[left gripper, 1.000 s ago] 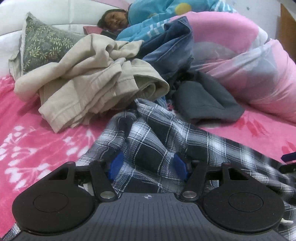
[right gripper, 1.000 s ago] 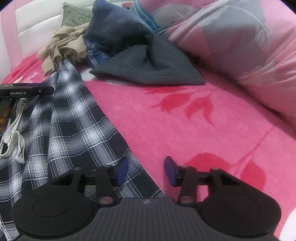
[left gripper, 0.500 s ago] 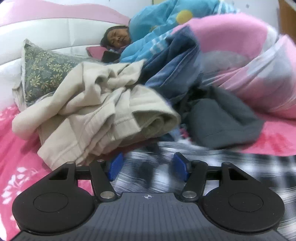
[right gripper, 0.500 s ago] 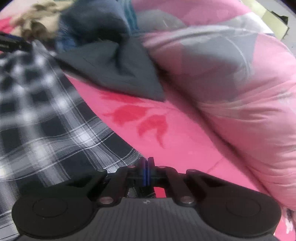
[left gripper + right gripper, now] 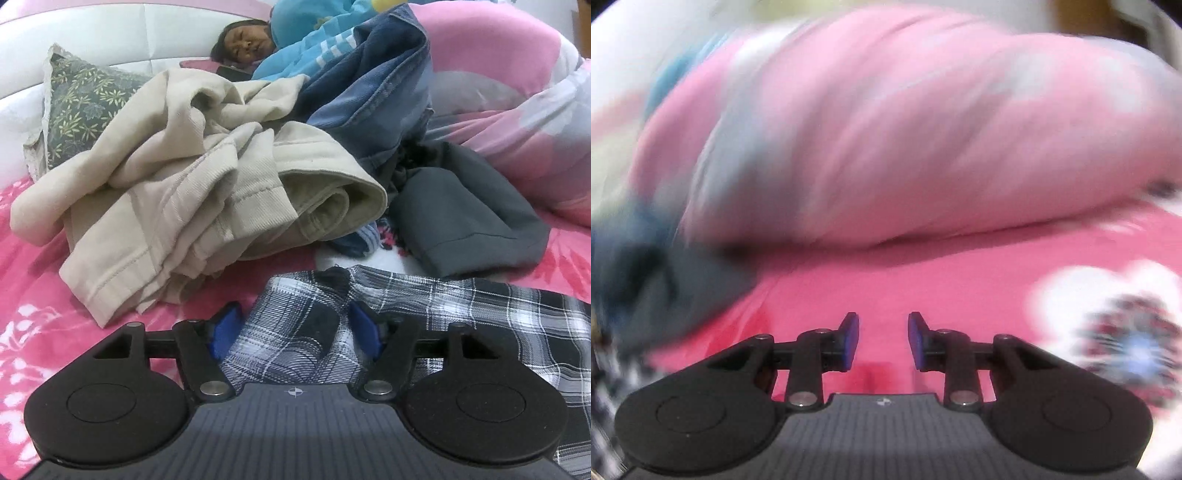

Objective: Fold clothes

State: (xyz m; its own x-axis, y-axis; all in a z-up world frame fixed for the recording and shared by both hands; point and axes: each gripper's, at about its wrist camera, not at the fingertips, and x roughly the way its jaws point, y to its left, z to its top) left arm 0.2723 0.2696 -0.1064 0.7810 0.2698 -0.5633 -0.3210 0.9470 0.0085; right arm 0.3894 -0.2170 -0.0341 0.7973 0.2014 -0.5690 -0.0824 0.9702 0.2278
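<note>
Bare pink sheet (image 5: pixel 923 280) lies open ahead of the right gripper (image 5: pixel 882 341). A heaped quilt (image 5: pixel 886 140) blocks twelve o'clock; dark clothes (image 5: pixel 646 280) crowd nine o'clock.

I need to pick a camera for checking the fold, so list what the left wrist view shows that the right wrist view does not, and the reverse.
Only the left wrist view shows the plaid garment bunched between the left gripper's blue pads, the crumpled beige trousers, the denim piece, the patterned cushion and a person lying under a blue blanket.

Only the right wrist view, heavily blurred, shows the right gripper, open with nothing between its pads, and a white flower print on the sheet.

Both show the pink sheet, the pink duvet and the dark grey garment.
</note>
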